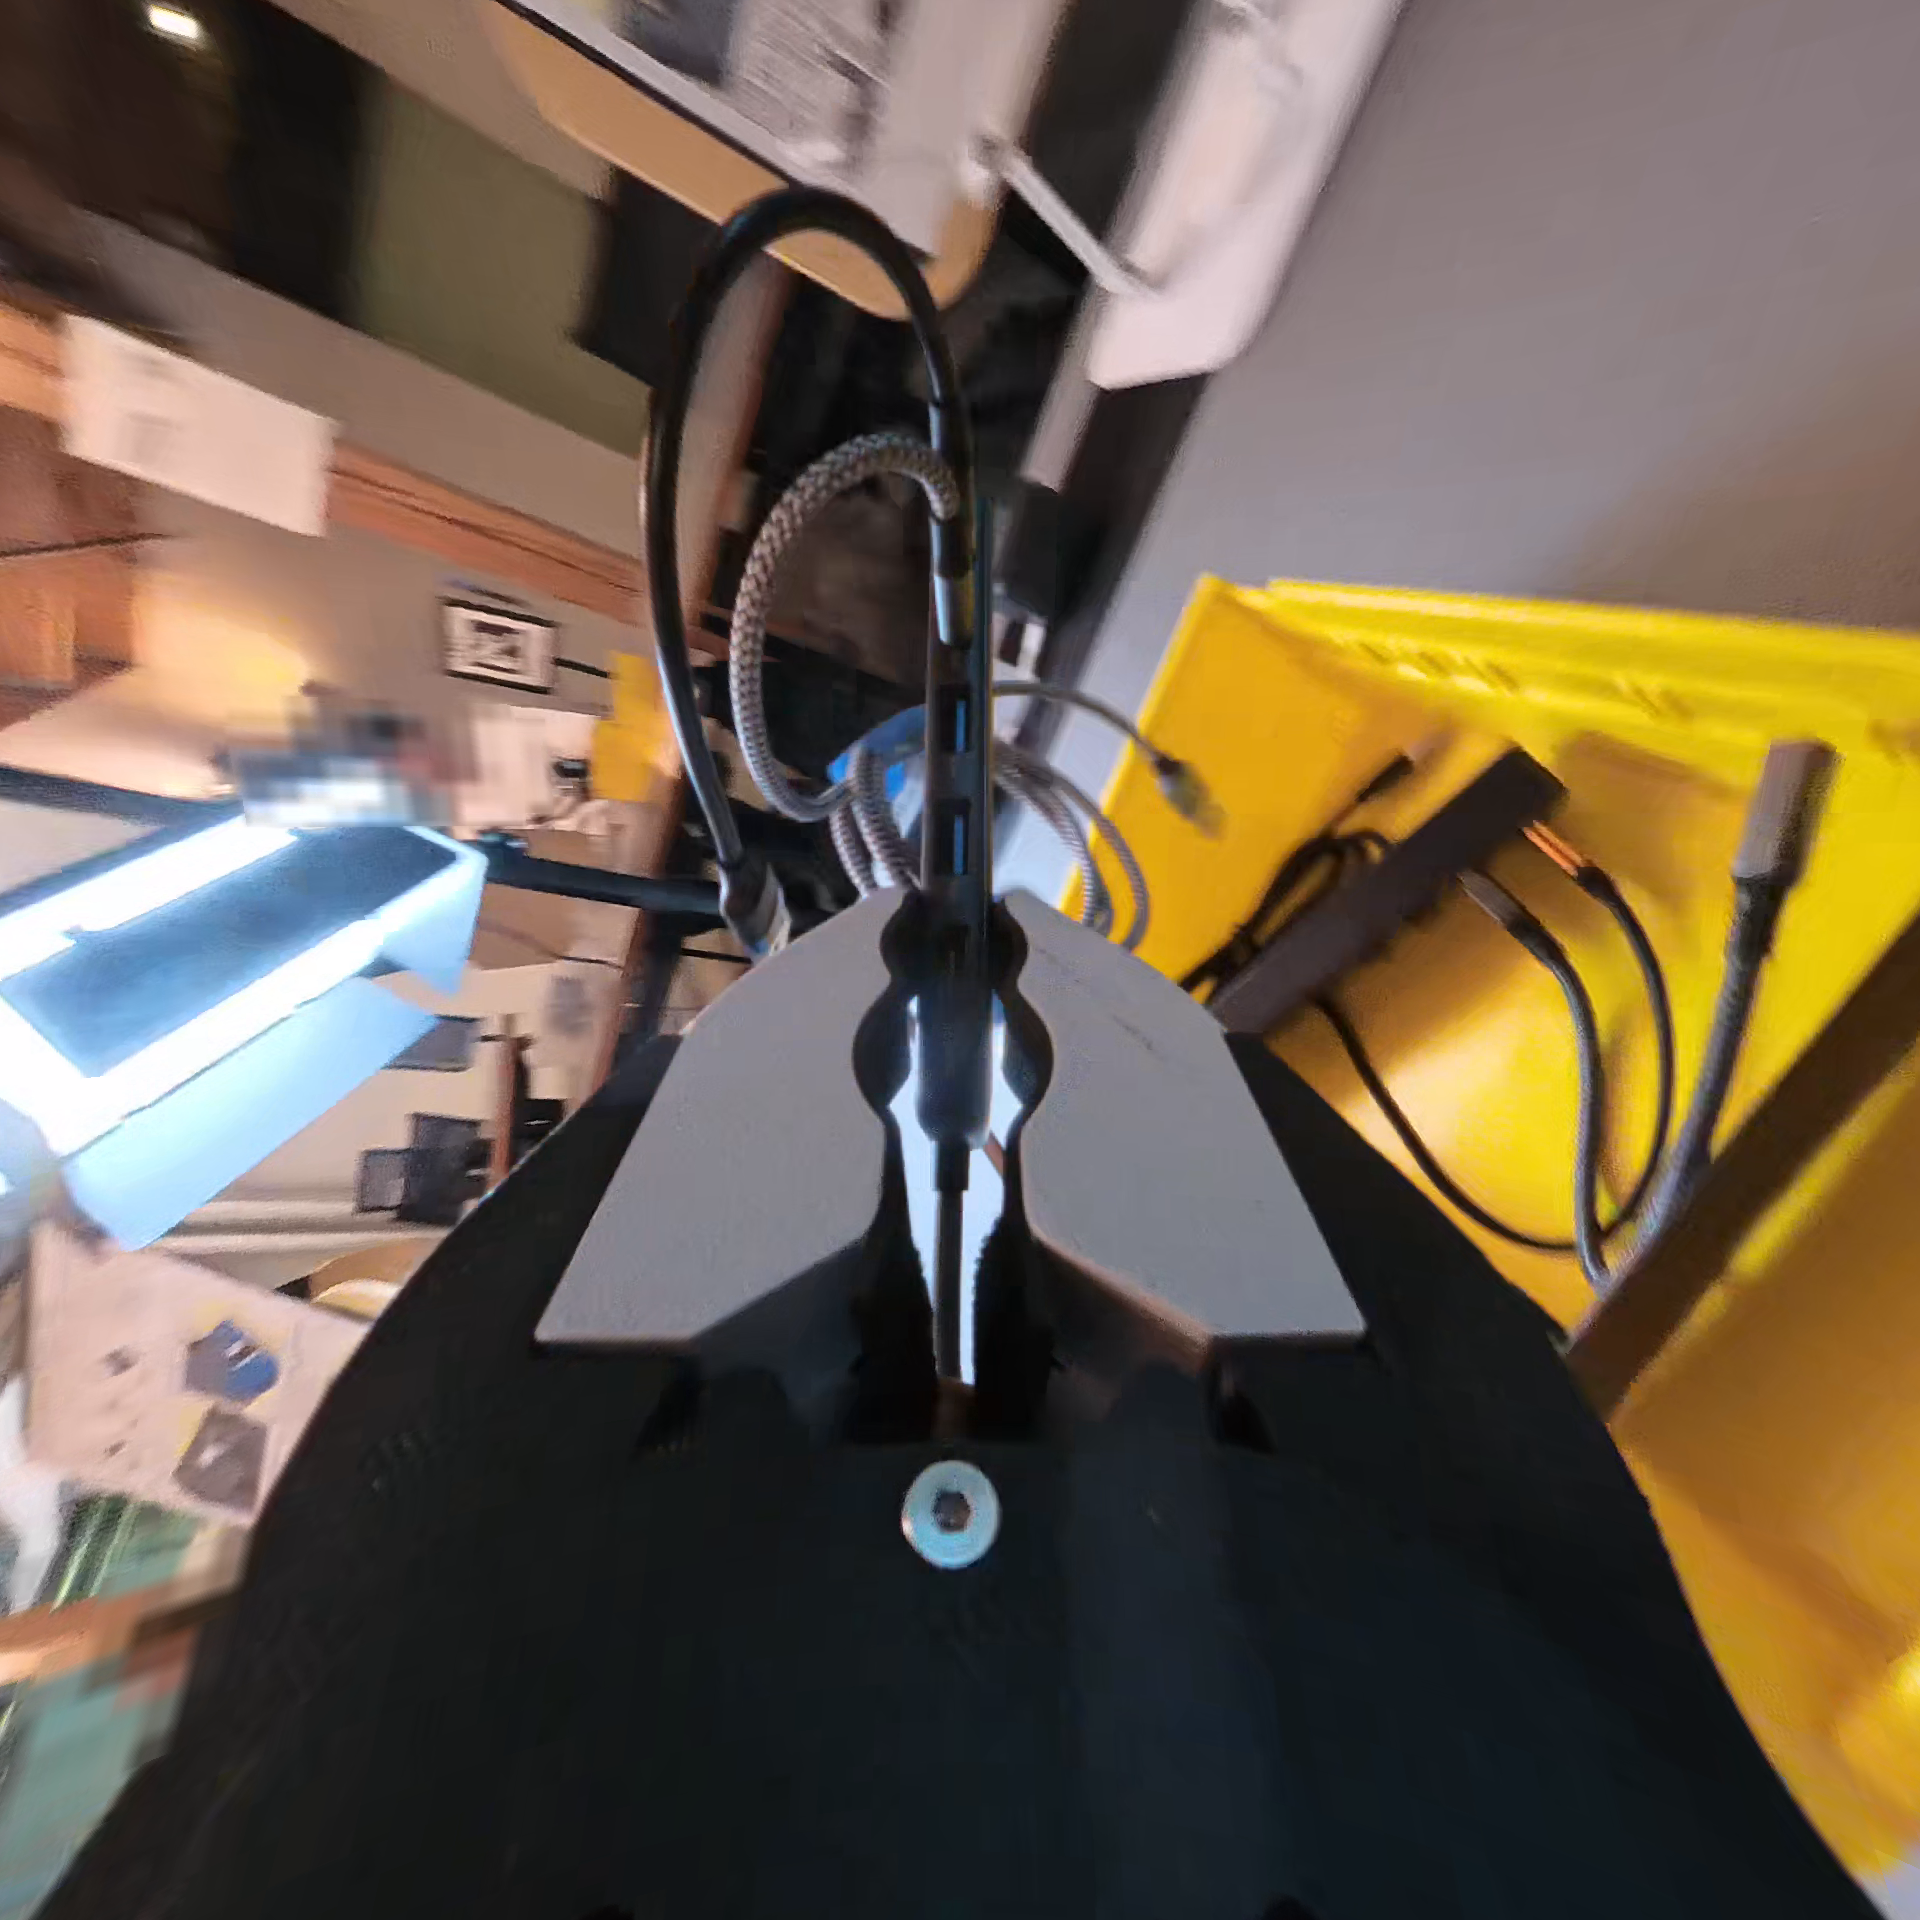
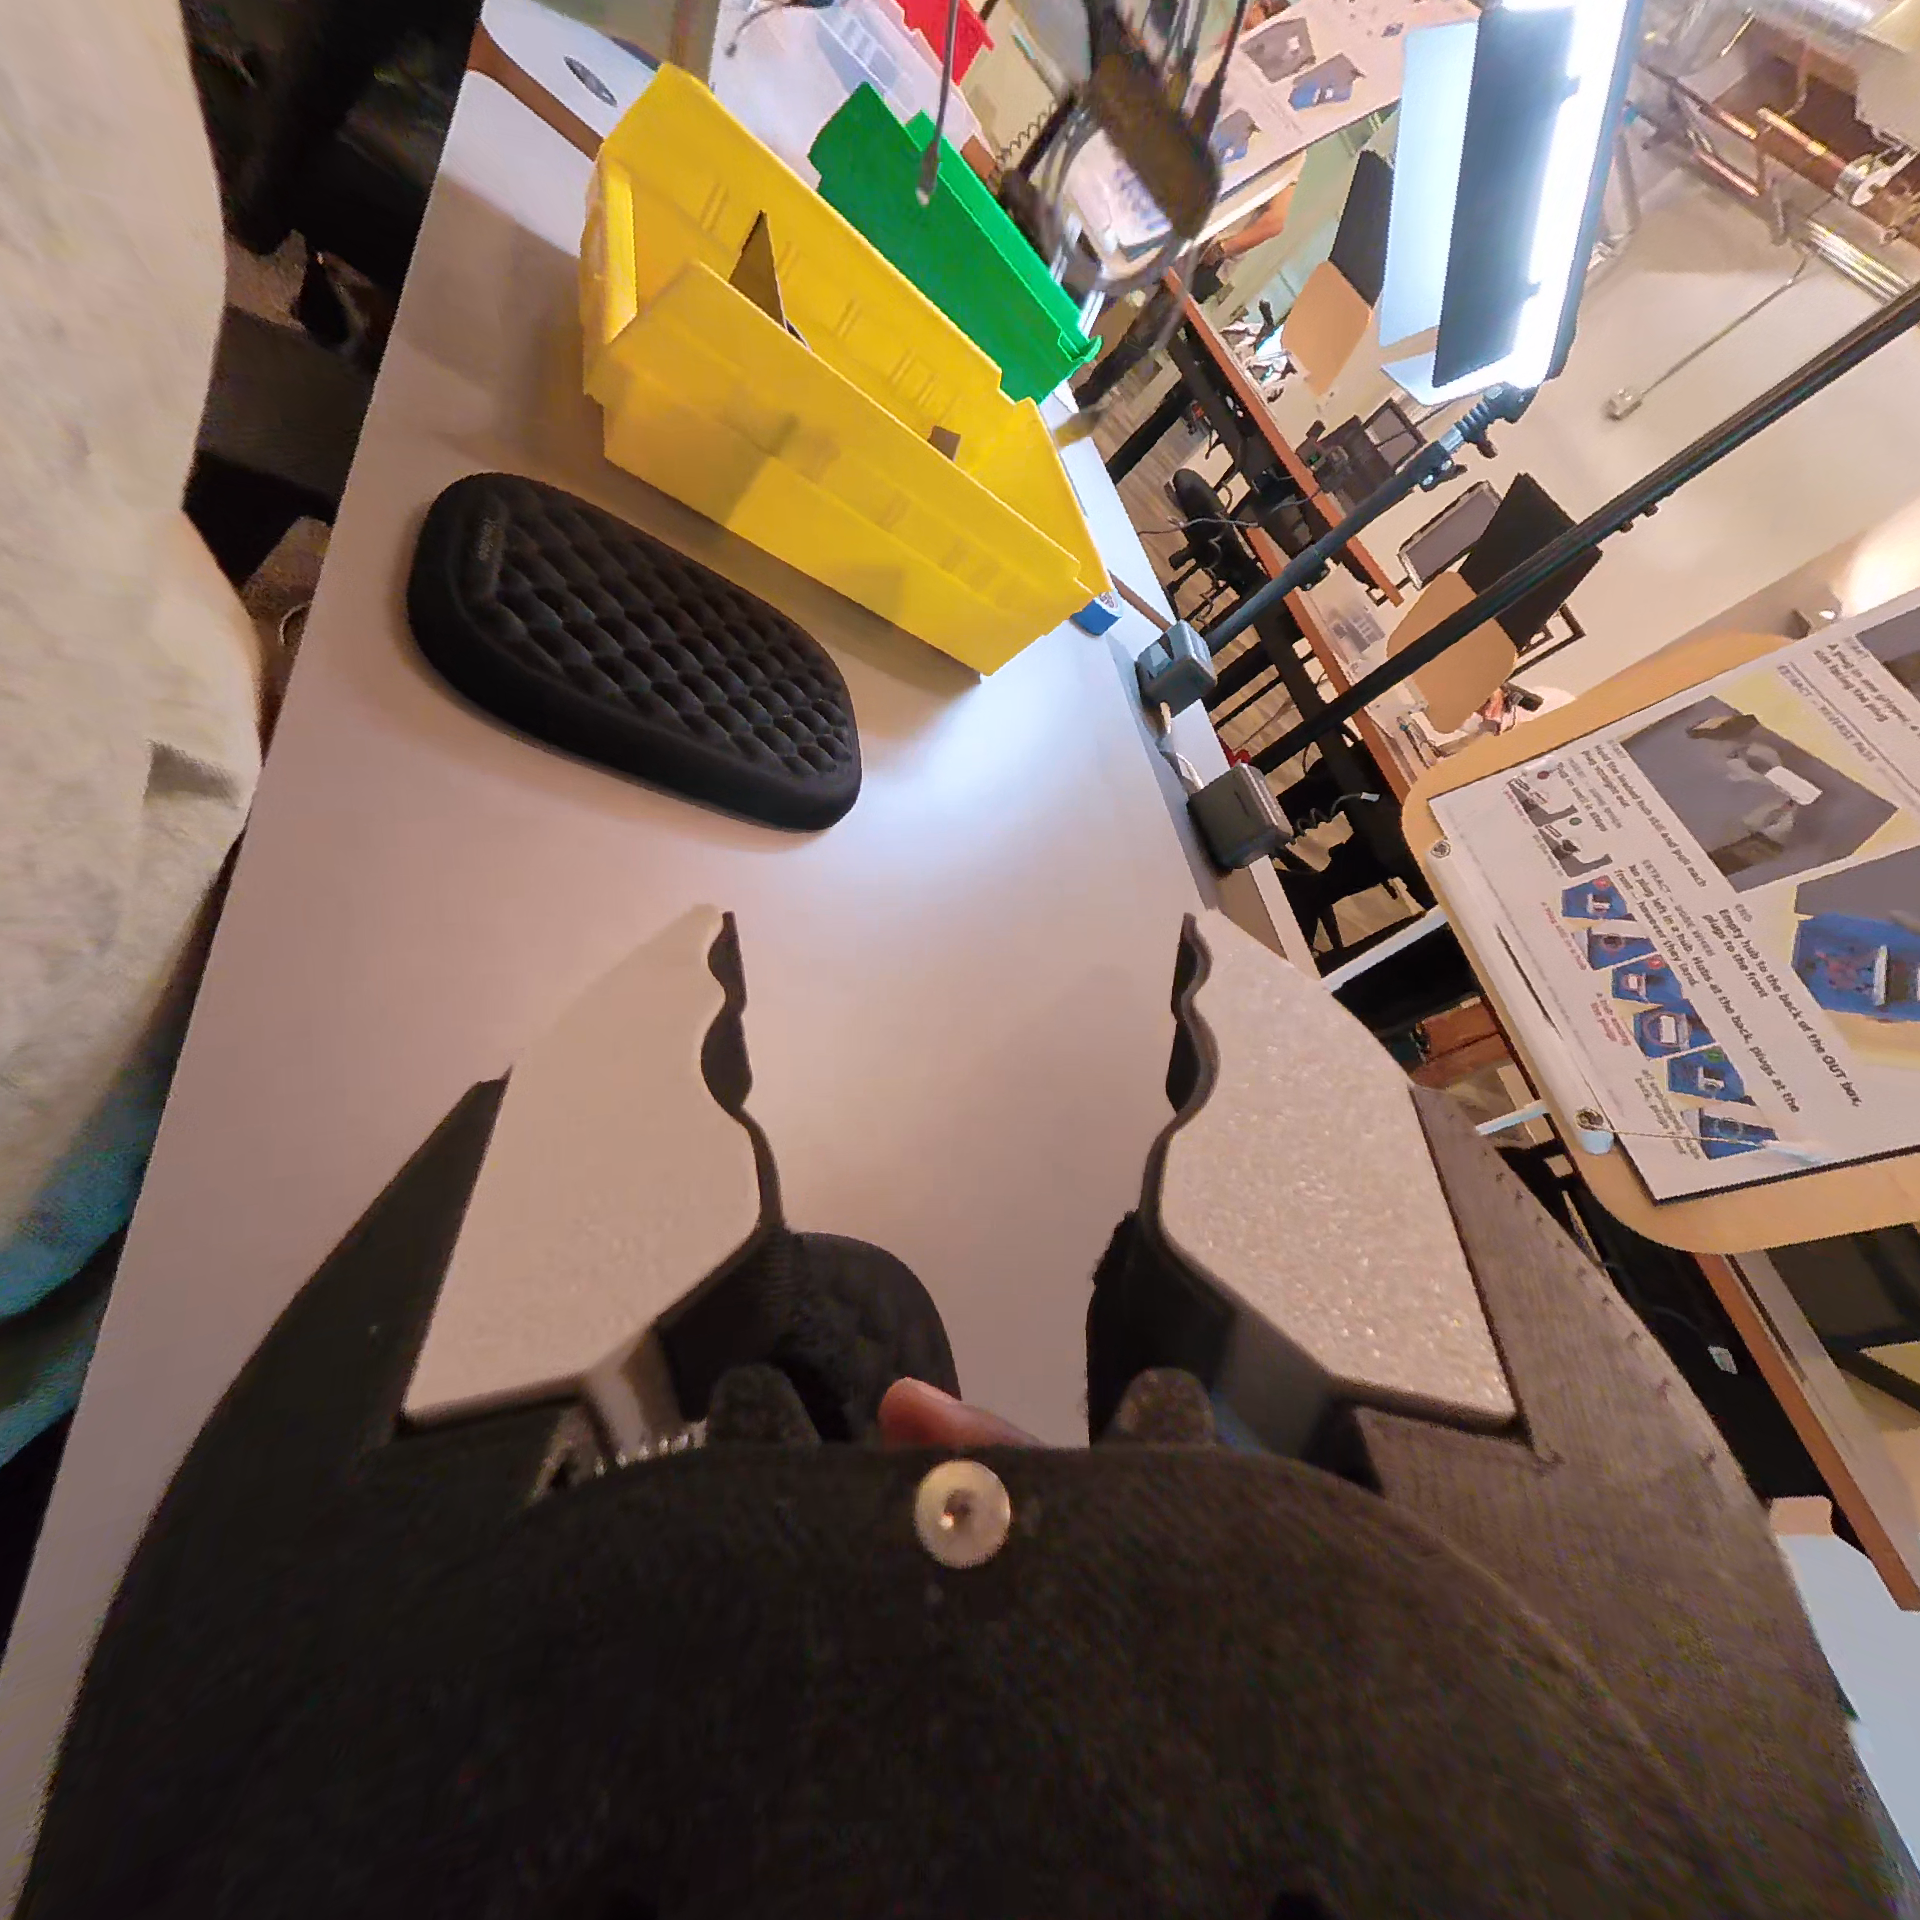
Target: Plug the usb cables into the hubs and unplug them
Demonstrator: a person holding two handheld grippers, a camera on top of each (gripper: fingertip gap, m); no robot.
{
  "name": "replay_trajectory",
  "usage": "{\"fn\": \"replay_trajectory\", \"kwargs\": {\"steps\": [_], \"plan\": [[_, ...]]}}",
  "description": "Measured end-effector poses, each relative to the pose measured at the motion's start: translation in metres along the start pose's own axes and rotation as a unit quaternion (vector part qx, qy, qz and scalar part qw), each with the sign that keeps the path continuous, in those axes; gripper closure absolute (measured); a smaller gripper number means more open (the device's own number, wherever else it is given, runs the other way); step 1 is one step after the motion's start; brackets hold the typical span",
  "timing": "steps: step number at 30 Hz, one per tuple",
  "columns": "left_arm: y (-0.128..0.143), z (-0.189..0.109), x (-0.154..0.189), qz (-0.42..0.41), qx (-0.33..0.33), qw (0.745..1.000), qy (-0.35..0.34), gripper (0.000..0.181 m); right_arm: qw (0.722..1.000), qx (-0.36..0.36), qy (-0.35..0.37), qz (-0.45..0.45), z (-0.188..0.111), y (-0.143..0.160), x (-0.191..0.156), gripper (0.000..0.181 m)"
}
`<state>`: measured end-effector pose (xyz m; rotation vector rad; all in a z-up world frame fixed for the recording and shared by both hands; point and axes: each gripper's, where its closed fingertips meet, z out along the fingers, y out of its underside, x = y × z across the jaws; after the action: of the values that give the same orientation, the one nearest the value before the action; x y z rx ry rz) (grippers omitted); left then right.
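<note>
The hub (image 1: 951, 790) sits pinched edge-on in your left hand-held gripper (image 1: 953, 940), lifted beside the yellow bin (image 1: 1382, 1039), a braided cable (image 1: 790, 582) looping from its far end. Your right hand-held gripper (image 2: 956, 997) hangs spread above the tabletop (image 2: 935, 852), near the black pad (image 2: 634, 649).

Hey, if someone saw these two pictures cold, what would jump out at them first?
Probably the left gripper, shut on a thin dark USB hub with black and braided cables looping off its far end. Next, the yellow bin to its right, holding another hub and cables. In the right wrist view, the right gripper gapes open over the pale table.
</note>
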<state>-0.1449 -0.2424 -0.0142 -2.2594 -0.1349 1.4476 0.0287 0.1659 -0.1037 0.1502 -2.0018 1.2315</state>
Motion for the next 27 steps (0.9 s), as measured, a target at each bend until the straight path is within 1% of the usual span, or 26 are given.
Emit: {"fn": "replay_trajectory", "kwargs": {"steps": [5,7,10,12,14,16,18,20,22,23,24,25,27], "plan": [[-0.023,-0.004,-0.005,-0.025,0.022,0.994,-0.105,0.169,1.0,-0.027,0.006,-0.014,-0.001,0.003,-0.001,0.102],[-0.036,-0.008,-0.007,-0.031,0.037,0.988,-0.144,0.169,0.999,-0.03,0.012,-0.017,-0.002,0.002,0.002,0.104],[-0.064,-0.015,-0.002,-0.033,0.062,0.982,-0.176,0.169,1.0,-0.017,0.02,-0.016,0.001,-0.004,0.004,0.106],[-0.09,-0.019,0.012,-0.046,0.091,0.98,-0.169,0.169,1.0,0.002,0.024,-0.01,0.006,-0.01,0.005,0.107],[-0.123,-0.022,0.037,-0.065,0.129,0.982,-0.124,0.169,0.999,0.021,0.023,0.01,0.013,-0.016,0.005,0.112],[-0.158,-0.024,0.068,-0.084,0.177,0.979,-0.059,0.169,0.998,0.048,0.016,0.026,0.021,-0.024,0.005,0.115],[-0.189,-0.026,0.1,-0.084,0.229,0.97,0.014,0.169,0.996,0.087,0.012,0.035,0.029,-0.038,0.006,0.116],[-0.211,-0.027,0.131,-0.07,0.262,0.959,0.085,0.168,0.992,0.122,0.002,0.035,0.036,-0.052,0.007,0.116],[-0.223,-0.025,0.159,-0.051,0.269,0.95,0.148,0.168,0.989,0.144,0.016,0.041,0.042,-0.062,0.019,0.121],[-0.225,-0.023,0.17,-0.034,0.266,0.948,0.172,0.168,0.987,0.154,0.021,0.044,0.045,-0.066,0.024,0.123],[-0.226,-0.02,0.18,-0.019,0.259,0.946,0.194,0.168,0.986,0.16,0.014,0.043,0.049,-0.07,0.024,0.129],[-0.226,-0.018,0.189,-0.007,0.252,0.943,0.215,0.168,0.986,0.16,-0.008,0.037,0.054,-0.071,0.02,0.133],[-0.226,-0.016,0.204,0.015,0.246,0.936,0.252,0.168,0.989,0.131,-0.06,0.02,0.068,-0.065,0.005,0.137]]}}
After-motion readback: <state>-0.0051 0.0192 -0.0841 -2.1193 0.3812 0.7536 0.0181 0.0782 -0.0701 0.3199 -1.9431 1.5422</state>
